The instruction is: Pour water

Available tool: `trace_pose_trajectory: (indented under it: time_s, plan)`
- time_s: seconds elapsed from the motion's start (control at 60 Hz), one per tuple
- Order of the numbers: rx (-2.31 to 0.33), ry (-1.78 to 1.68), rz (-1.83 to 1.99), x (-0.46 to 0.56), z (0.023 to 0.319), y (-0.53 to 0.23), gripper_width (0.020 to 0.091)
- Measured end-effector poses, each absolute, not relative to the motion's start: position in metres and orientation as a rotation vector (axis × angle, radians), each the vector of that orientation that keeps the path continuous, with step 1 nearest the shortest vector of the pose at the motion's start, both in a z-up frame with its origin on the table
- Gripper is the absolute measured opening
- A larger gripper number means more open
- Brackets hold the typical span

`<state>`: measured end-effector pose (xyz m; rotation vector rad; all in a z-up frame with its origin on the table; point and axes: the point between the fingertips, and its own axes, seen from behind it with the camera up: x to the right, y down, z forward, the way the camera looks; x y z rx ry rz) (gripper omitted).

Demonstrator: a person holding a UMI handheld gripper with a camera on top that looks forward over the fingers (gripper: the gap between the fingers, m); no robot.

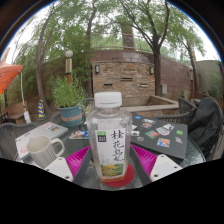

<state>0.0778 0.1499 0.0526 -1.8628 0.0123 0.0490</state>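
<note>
The tabletop (190, 140) is round and made of dark mesh, and its far edge runs close behind the things. A white mug (42, 150) stands left of the fingers, a potted plant (70, 100) beyond it, and cards (158, 132) lie on the right. The hand-held gripper (108, 165) pinches the bottle (109, 140) upright between its pink pads (71, 163).

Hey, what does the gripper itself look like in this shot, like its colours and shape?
Only the gripper fingertips show: two fingers, each with a bright magenta pad on its inner face and a pale, whitish outer edge. The pads look flat and angular. No cables, markings, hand or sleeve are visible.
</note>
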Motion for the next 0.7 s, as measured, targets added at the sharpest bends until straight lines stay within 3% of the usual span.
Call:
trace_pose_trajectory:
  time_s: [0.083, 0.25, 0.383, 0.533, 0.7]
  plan:
    - [-1.947, 0.036, 0.075, 0.074, 0.04, 0.128, 0.0836]
    - [-2.003, 0.131, 0.038, 0.076, 0.072, 0.063, 0.0834]
    - [-2.076, 0.21, -0.015, 0.065, 0.129, -0.009, 0.0834]
    - [-2.08, 0.262, -0.026, 0.025, 0.222, -0.089, 0.0833]
    - [-2.082, 0.311, 0.008, -0.017, 0.293, -0.161, 0.0834]
